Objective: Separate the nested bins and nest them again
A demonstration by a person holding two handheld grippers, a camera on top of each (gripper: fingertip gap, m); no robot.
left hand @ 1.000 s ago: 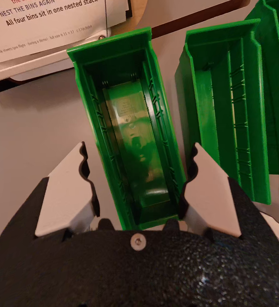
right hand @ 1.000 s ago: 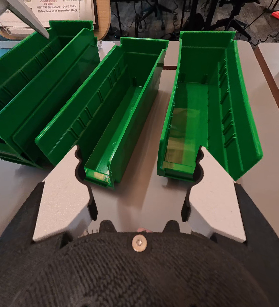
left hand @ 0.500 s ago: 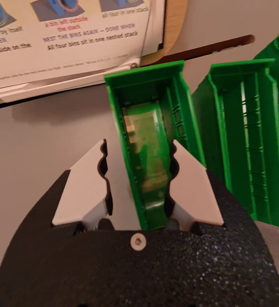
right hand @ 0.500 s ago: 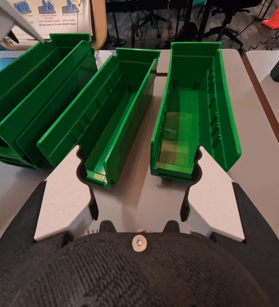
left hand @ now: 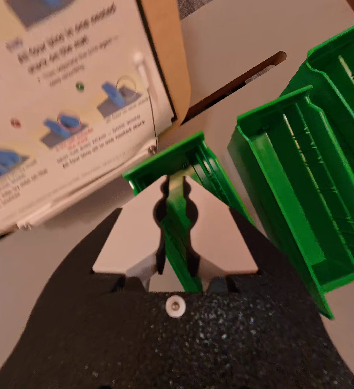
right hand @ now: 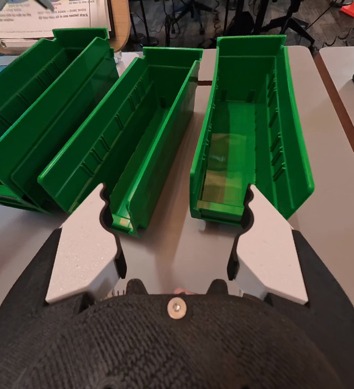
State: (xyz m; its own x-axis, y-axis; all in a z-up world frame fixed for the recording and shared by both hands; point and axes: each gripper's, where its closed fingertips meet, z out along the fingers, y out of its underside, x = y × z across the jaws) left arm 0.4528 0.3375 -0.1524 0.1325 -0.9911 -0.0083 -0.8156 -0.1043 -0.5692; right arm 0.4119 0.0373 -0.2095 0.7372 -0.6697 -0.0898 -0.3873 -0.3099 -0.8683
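The leftmost bin (left hand: pixel 203 166) is sitting at the left end of the row, a long, narrow, glossy green plastic trough with ribbed inner walls and a raised back lip. The left gripper (left hand: pixel 176 221) is pinching this bin's left side wall, one finger inside the trough and one outside, the wall standing as a thin green blade between the scalloped black pads. The picture is tilting and blurring, so whether the bin is resting flat on the table (left hand: pixel 35 263) cannot be told.

Just right of it, a second bin (left hand: pixel 298 189) is lying nearly parallel with a narrow strip of table showing between them. In the right wrist view a third bin (right hand: pixel 134 134) and a fourth bin (right hand: pixel 249 136) are lying side by side, a wedge of bare table widening toward the camera. The fourth bin's right wall is leaving a broad margin before the table's brown edge.

The right gripper (right hand: pixel 177 193) is hovering spread wide above bare table in front of those two bins, holding nothing.

Behind the leftmost bin, an instruction sheet (left hand: pixel 66 105) on a stand is crowding its back end.
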